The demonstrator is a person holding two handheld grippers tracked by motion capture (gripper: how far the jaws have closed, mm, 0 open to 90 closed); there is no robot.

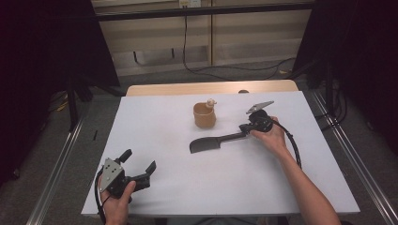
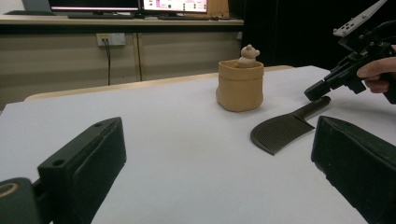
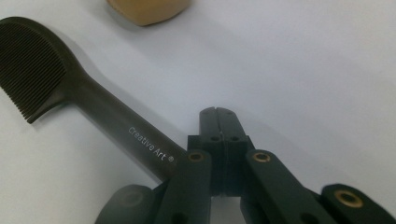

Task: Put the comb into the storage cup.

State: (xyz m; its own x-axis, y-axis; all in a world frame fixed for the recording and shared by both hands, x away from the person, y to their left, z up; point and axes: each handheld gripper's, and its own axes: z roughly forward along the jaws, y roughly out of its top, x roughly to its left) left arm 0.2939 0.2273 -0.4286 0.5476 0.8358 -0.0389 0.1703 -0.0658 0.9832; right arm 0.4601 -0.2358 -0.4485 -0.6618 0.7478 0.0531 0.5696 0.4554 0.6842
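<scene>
Right tool [image 1: 246,127], jaws together beside the dark comb's [image 1: 212,143] handle at mid-counter [image 1: 155,117] (not gripping it); left tool [image 1: 139,166] spread, near left. Risk: closed jaws could nudge the comb away.

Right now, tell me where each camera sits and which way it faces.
High view: above the person's side, looking forward and down on the white table; both forearms enter from below, left gripper, right gripper.
Left gripper view: low on the left gripper, jaws wide apart, facing the tan pot and black comb; the other hand shows.
Right gripper view: on the right gripper, jaws shut, beside the comb's handle.
All three share the comb and pot.
</scene>
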